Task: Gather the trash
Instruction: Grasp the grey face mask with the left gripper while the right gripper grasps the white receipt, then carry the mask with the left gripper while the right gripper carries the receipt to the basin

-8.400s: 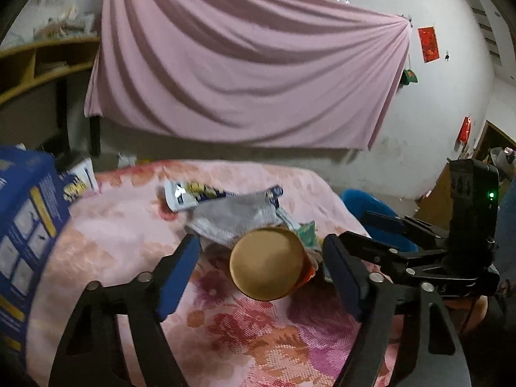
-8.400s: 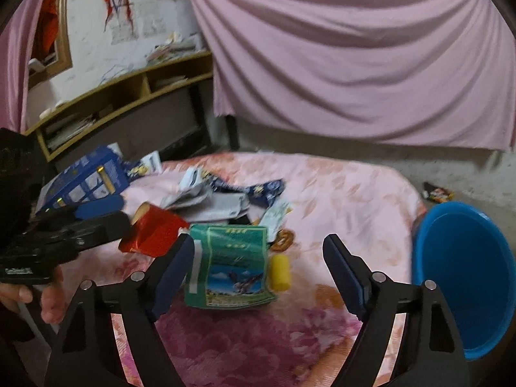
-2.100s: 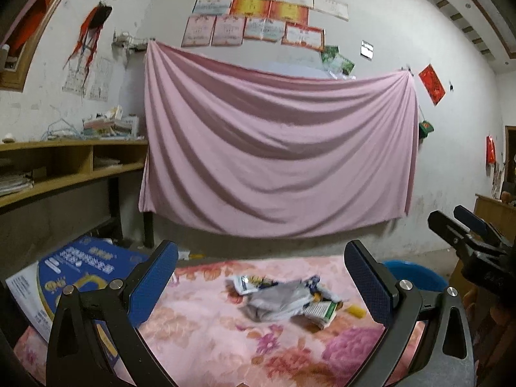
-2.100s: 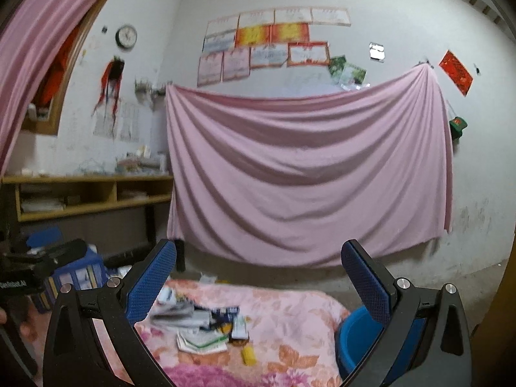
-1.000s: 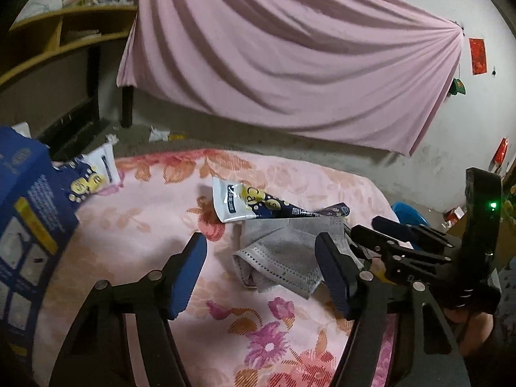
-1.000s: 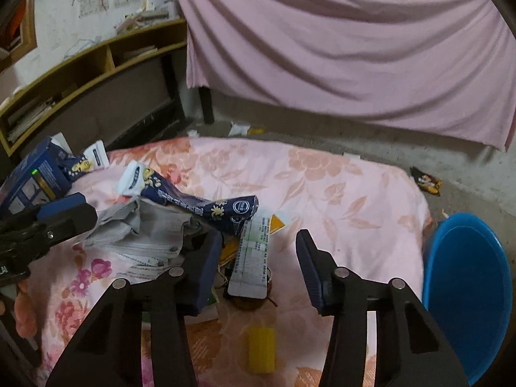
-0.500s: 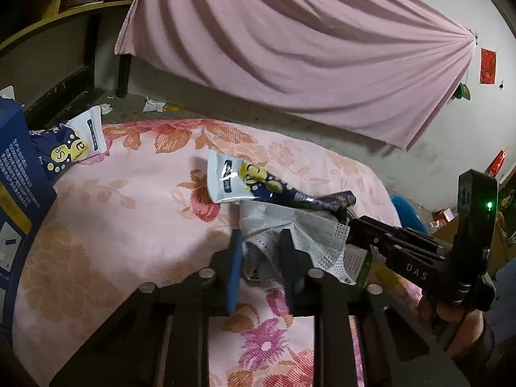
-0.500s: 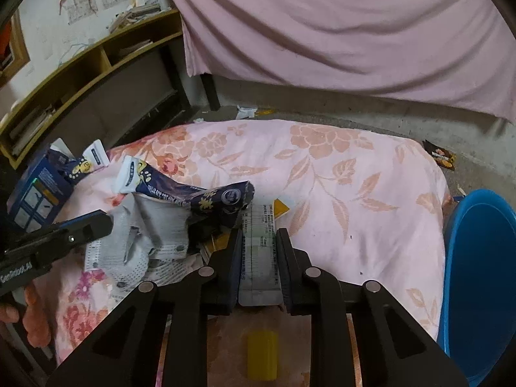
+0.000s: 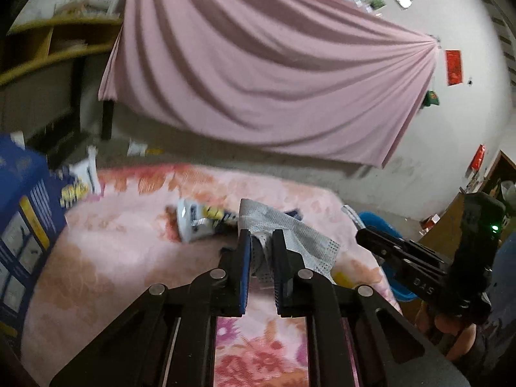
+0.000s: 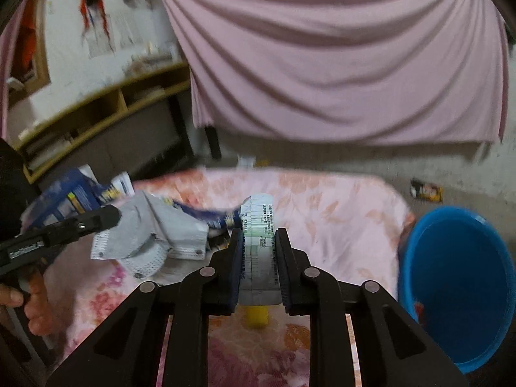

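Note:
My left gripper (image 9: 260, 237) is shut on a grey face mask (image 9: 292, 233) and holds it lifted above the pink flowered table cover (image 9: 129, 225). The mask also shows in the right wrist view (image 10: 154, 235), hanging from the left gripper (image 10: 109, 217). My right gripper (image 10: 258, 235) is shut on a white-and-green printed wrapper (image 10: 258, 225), raised off the cover. A blue-and-white snack wrapper (image 9: 200, 222) lies on the cover behind the mask. A small yellow piece (image 10: 256, 317) lies below the right gripper.
A blue bucket (image 10: 458, 287) stands on the floor right of the table. A blue carton (image 9: 22, 213) and a small snack packet (image 9: 77, 183) sit at the table's left end. Wooden shelves (image 10: 96, 109) and a pink curtain (image 10: 338, 64) stand behind. A wrapper (image 10: 425, 190) lies on the floor.
Both grippers have risen from the cover, each carrying its item: the left lifted the grey mask, the right lifted the printed wrapper. A second ago both were still open.

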Demonstrator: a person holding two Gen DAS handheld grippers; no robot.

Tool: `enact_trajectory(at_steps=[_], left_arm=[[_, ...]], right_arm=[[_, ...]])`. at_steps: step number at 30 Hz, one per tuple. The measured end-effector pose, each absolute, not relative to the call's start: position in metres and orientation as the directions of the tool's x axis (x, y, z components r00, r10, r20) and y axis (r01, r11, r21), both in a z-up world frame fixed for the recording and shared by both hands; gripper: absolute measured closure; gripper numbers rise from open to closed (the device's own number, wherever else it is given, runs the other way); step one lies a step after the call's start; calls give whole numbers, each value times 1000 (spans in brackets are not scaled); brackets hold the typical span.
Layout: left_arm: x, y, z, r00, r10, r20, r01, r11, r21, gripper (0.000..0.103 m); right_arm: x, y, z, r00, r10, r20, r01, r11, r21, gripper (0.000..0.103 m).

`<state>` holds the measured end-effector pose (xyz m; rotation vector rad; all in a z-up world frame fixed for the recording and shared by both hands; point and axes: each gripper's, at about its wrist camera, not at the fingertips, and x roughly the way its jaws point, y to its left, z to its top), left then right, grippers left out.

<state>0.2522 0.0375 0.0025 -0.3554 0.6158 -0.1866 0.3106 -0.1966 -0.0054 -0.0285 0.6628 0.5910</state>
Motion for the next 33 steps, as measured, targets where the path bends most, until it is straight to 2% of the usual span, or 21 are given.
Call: enact_trajectory(at_steps=[8,16,18,24,33], left_arm=[[236,-3,53,908,-257,-331,161,943,-292,94],[230,-69,93,943,-332,-33,321,928,-189,93],[232,-84,96,940,-341,11,337,926,-171,93],[245,-135,96,924,-374,73,381,919,-107,93],[282,-191,80,910,-412,32,413,905,-103,93]], right_arm=[[275,-230,47,802,507,-317,-501,859,107,85],[249,-274,88,917,398,-23,-398,917,13,85],[245,-287,96,931,363,33,-364,932,-1,85],[250,-318,100,953,292,77,-290,956,-33,85],[263,-356,74,980,195,29,-194,981,-19,85]])
